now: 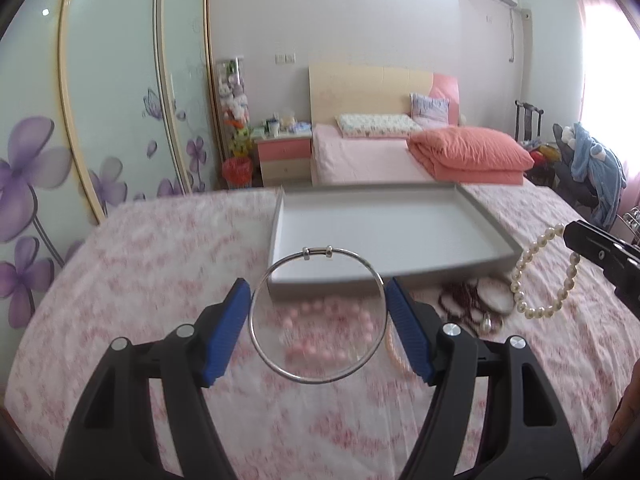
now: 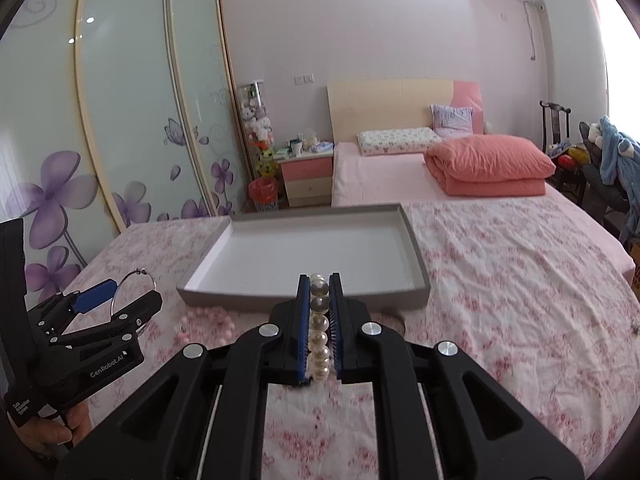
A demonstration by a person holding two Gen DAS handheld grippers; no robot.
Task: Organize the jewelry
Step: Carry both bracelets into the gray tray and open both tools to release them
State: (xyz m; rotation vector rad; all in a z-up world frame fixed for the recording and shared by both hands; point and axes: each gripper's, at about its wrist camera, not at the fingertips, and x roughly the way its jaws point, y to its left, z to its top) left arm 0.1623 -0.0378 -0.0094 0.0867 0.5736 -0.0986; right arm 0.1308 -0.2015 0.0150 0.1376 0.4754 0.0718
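The left hand-held gripper (image 1: 318, 316) pinches a silver bangle (image 1: 318, 314) across its width between blue pads, held in the air just short of the grey tray (image 1: 400, 272). The right hand-held gripper (image 2: 319, 328) is pressed together on a pearl bracelet (image 2: 319, 330), also raised just before the tray. The tray on the bed (image 2: 520, 280) holds nothing yet. Pink beads (image 1: 320, 320) and a dark bead string (image 1: 464, 300) lie on the bedspread beside the tray's near edge, so most sorting appears left.
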